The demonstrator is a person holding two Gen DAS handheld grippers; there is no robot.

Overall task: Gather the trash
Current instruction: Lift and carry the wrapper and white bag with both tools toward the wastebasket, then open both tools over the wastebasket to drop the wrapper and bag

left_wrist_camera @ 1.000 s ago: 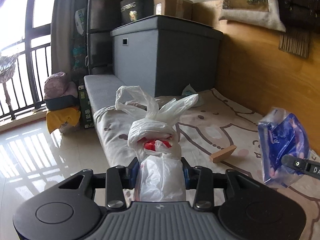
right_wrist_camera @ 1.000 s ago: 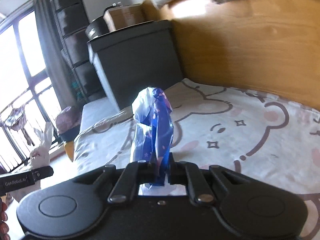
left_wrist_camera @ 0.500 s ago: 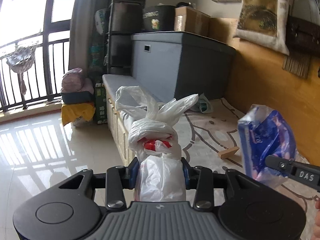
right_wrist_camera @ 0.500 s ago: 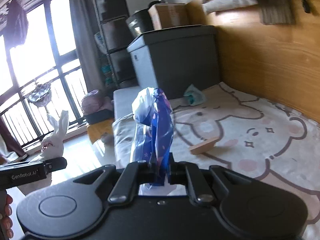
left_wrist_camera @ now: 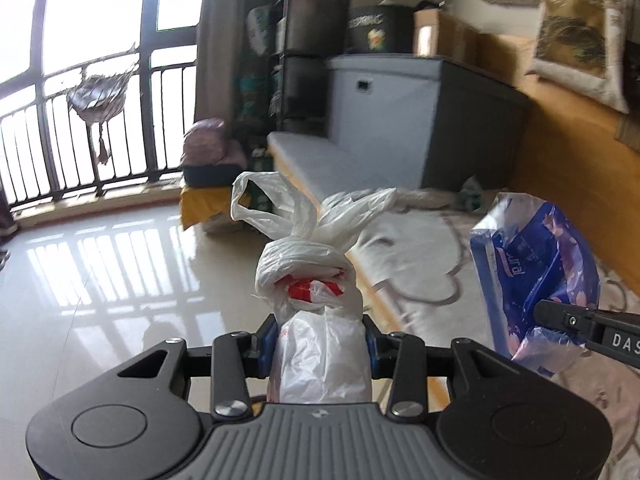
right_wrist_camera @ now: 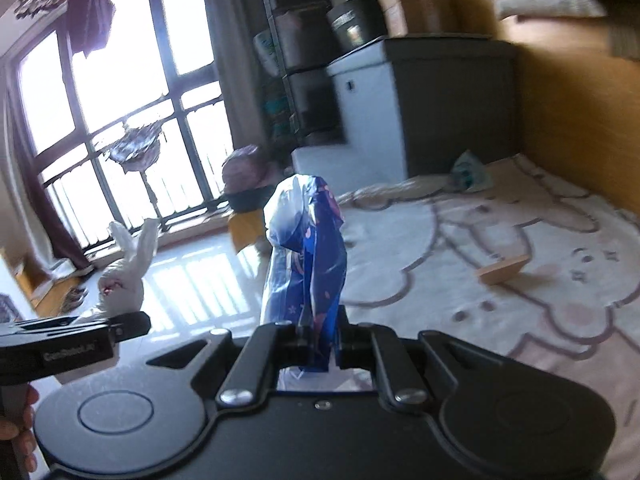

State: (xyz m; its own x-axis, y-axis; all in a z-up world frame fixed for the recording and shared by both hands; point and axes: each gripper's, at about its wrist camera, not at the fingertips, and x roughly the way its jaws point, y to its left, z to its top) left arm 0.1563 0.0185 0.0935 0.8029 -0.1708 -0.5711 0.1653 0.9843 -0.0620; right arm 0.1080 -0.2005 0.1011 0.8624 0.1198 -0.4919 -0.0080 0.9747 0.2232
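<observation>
In our left gripper [left_wrist_camera: 320, 344] the jaws are clamped on a knotted white plastic bag [left_wrist_camera: 316, 312], its two handle loops standing up above the knot and a scrap of red showing through the film; in our right gripper [right_wrist_camera: 320, 344] the jaws are pinched on the lower edge of a crumpled blue wrapper [right_wrist_camera: 306, 256], which rises above the fingers. Both pieces of trash are off the ground, carried side by side, the wrapper to the right of the white bag in the left wrist view. We judge both to be light, soft and slippery: the bag is best held at or just under its knot, where the film bunches thick, and the thin wrapper deep between the pads so it cannot slide free. Beyond the grippers lies the pale bear-print mat [right_wrist_camera: 560, 280]. On the mat rests a small wooden block [right_wrist_camera: 505, 269], and at the mat's far edge, against the grey storage chest [right_wrist_camera: 420, 104], sits a crumpled teal scrap [right_wrist_camera: 468, 172], perhaps further trash. Left of the mat the tiled floor [left_wrist_camera: 100, 280] runs to the barred window [left_wrist_camera: 80, 120].
</observation>
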